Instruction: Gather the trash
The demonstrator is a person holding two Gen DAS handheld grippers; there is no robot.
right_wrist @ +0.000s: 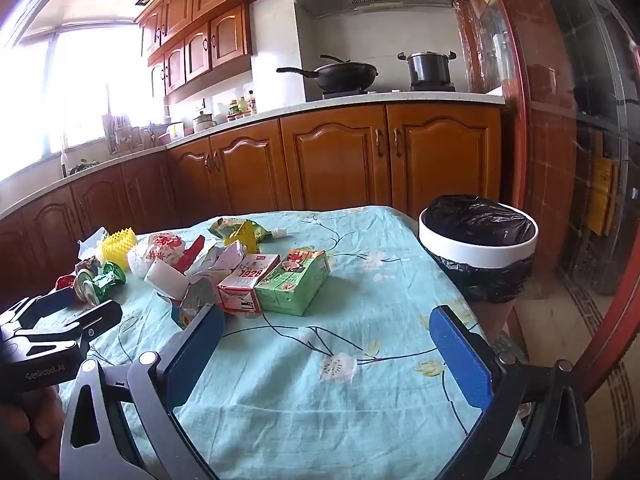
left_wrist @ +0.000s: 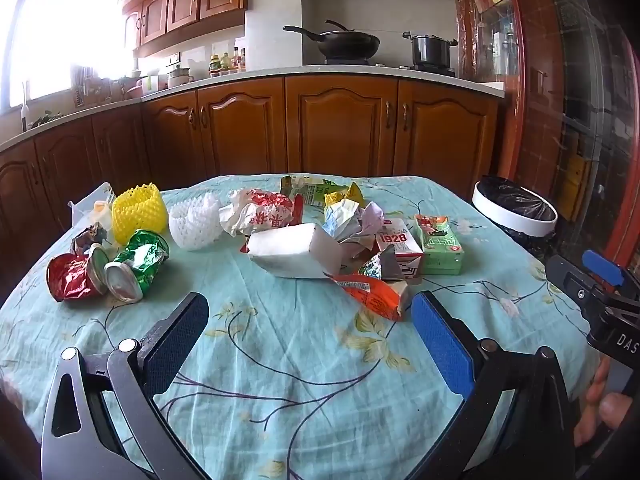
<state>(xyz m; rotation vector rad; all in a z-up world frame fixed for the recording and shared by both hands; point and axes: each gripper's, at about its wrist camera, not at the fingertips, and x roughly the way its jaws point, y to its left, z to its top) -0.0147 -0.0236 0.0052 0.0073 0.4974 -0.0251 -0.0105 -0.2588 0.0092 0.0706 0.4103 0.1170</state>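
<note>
Trash lies across the far half of a table with a teal flowered cloth point(left_wrist: 304, 360): crushed red and green cans point(left_wrist: 138, 264), yellow foam net point(left_wrist: 138, 212), white foam net point(left_wrist: 194, 224), white paper pack point(left_wrist: 292, 250), crumpled paper point(left_wrist: 352, 220), a "1928" carton point(left_wrist: 400, 246), a green carton point(left_wrist: 438, 244), an orange wrapper point(left_wrist: 372, 294). A white bin with a black bag point(left_wrist: 514, 210) stands off the table's right edge; it also shows in the right wrist view point(right_wrist: 478, 236). My left gripper point(left_wrist: 310, 320) is open and empty over the near cloth. My right gripper point(right_wrist: 326, 340) is open and empty, near the green carton point(right_wrist: 294, 282).
Wooden kitchen cabinets point(left_wrist: 340, 128) and a counter with a wok point(left_wrist: 346, 42) and a pot point(left_wrist: 430, 50) run behind the table. A red-framed glass door point(right_wrist: 560, 160) is at the right. The tiled floor point(right_wrist: 560, 328) lies beyond the bin.
</note>
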